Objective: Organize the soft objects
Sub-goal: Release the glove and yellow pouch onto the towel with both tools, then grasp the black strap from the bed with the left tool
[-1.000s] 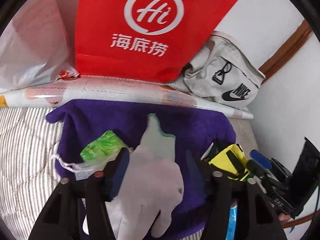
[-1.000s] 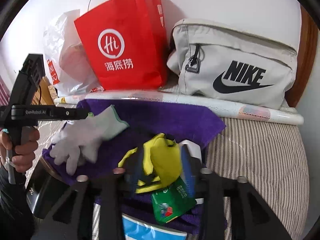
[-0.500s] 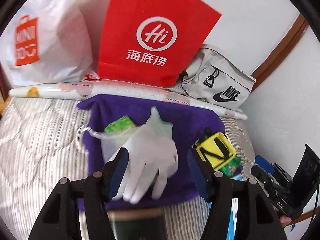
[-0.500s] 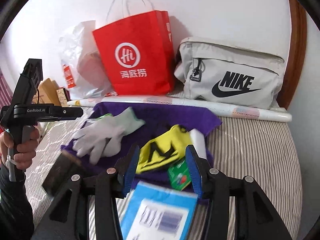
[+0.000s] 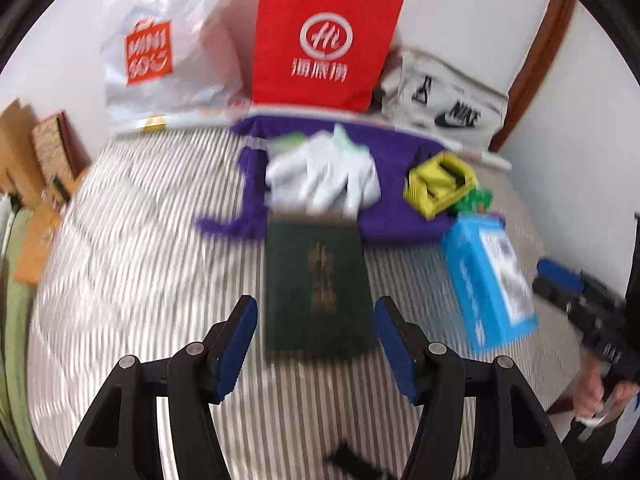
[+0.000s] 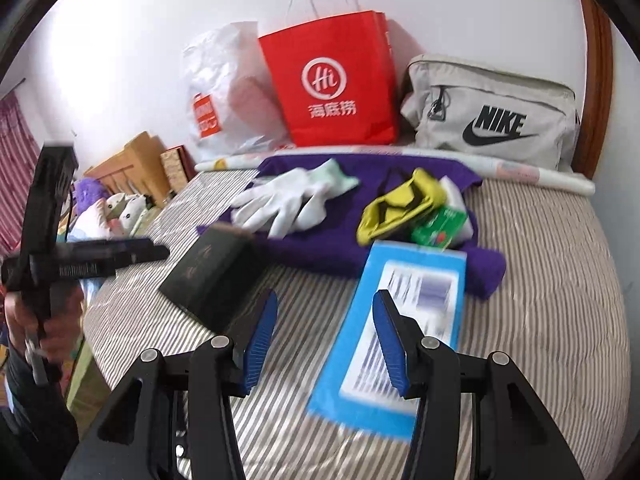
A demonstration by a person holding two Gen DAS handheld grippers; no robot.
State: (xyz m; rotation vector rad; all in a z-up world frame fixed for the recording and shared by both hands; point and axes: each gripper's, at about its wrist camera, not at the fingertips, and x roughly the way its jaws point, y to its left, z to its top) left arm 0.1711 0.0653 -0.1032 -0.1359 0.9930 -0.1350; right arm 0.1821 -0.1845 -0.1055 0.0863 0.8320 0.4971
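Note:
A purple towel [image 5: 400, 200] [image 6: 320, 248] lies at the far side of the striped bed. On it rest white gloves [image 5: 324, 176] [image 6: 284, 200], a yellow and black fabric piece [image 5: 440, 184] [image 6: 400, 204] and a green packet [image 6: 438, 228]. My left gripper [image 5: 316, 304] is open and hovers over the near end of a dark green book [image 5: 316, 264] [image 6: 212, 276], with its pads clear of the book. My right gripper [image 6: 325, 300] is open above the mattress, beside a blue box [image 6: 424, 292] [image 5: 488, 284].
Against the wall stand a red paper bag [image 6: 332, 84], a white plastic bag [image 5: 160, 48] and a grey Nike bag [image 6: 492, 116], with a rolled poster [image 6: 520, 170] in front. Cardboard boxes [image 5: 24, 152] and plush toys [image 6: 116, 208] sit left of the bed.
Both grippers have drawn back from the purple towel toward the near side of the bed. The book and the blue box have come into view. The gloves stay on the towel.

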